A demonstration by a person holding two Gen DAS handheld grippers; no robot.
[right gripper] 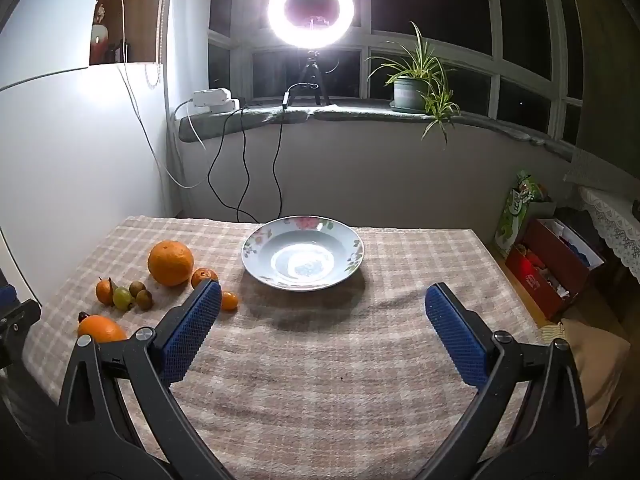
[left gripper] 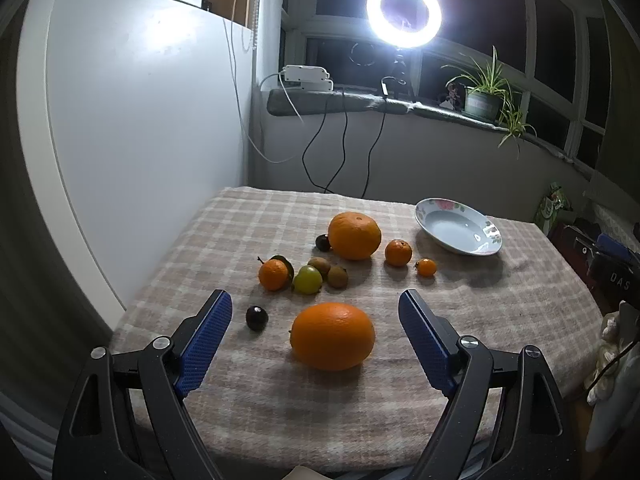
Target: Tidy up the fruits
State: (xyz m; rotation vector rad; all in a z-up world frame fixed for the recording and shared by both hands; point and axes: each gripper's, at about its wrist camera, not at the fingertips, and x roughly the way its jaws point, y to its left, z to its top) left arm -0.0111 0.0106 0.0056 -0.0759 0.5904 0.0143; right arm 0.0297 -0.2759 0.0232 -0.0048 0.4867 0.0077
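Note:
Fruit lies scattered on a checked cloth. A large orange [left gripper: 333,336] sits just ahead of my open left gripper [left gripper: 316,300], between the lines of its blue fingers but untouched. Further back are a second large orange [left gripper: 354,235], a small tangerine [left gripper: 398,253], a tiny orange fruit [left gripper: 426,267], a leafy tangerine [left gripper: 274,274], a green fruit [left gripper: 307,279], two brown kiwis [left gripper: 337,276] and two dark plums [left gripper: 256,317]. A floral white plate [right gripper: 303,258] stands empty ahead of my open right gripper [right gripper: 322,298]. The fruit cluster [right gripper: 170,263] lies to the right gripper's left.
The table [right gripper: 320,380] is bounded by a white wall at the left and a grey wall behind. A ring light [right gripper: 311,9], cables and a potted plant [right gripper: 412,88] stand on the sill. Boxes [right gripper: 548,264] sit on the floor at right.

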